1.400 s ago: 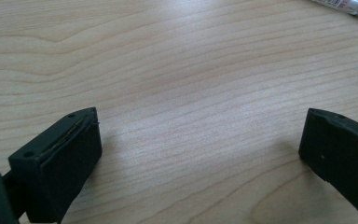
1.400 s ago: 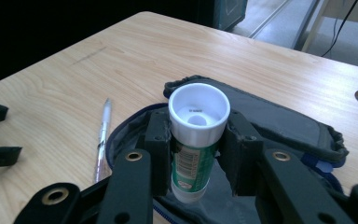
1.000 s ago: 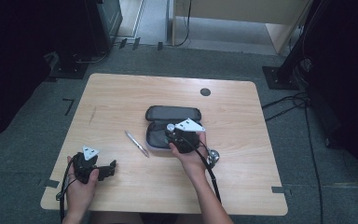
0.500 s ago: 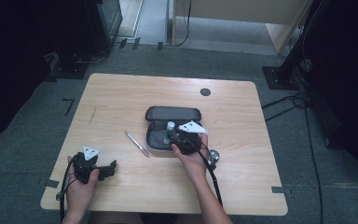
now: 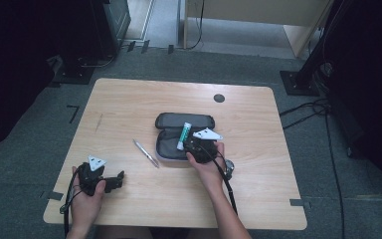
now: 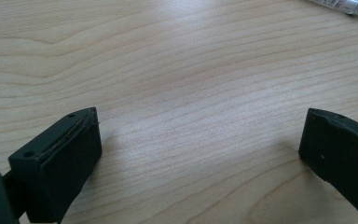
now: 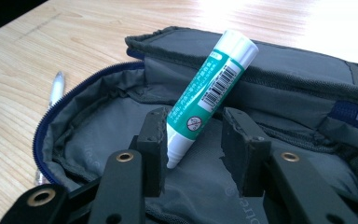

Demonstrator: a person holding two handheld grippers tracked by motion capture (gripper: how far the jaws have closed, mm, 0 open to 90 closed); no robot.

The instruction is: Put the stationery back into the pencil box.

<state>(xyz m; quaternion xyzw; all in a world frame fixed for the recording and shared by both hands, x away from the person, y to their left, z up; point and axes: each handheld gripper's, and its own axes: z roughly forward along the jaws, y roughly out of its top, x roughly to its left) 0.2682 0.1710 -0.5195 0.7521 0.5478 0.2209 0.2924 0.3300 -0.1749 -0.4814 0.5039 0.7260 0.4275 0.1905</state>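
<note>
An open grey pencil case lies in the middle of the wooden table. A green and white tube stands tilted in it, cap up against the lid. In the right gripper view the tube leans on the left finger, with a gap to the other finger. My right gripper is open around the tube's lower end, over the case lining. My left gripper rests open on bare wood near the front left corner, nothing between its fingers.
A silver pen lies on the wood just left of the case, and its tip shows in the left gripper view. A black round cable port sits at the back. A small round metal object lies by the right hand.
The right gripper has crept slightly toward the case with the tube between its jaws. The left gripper has stayed put.
</note>
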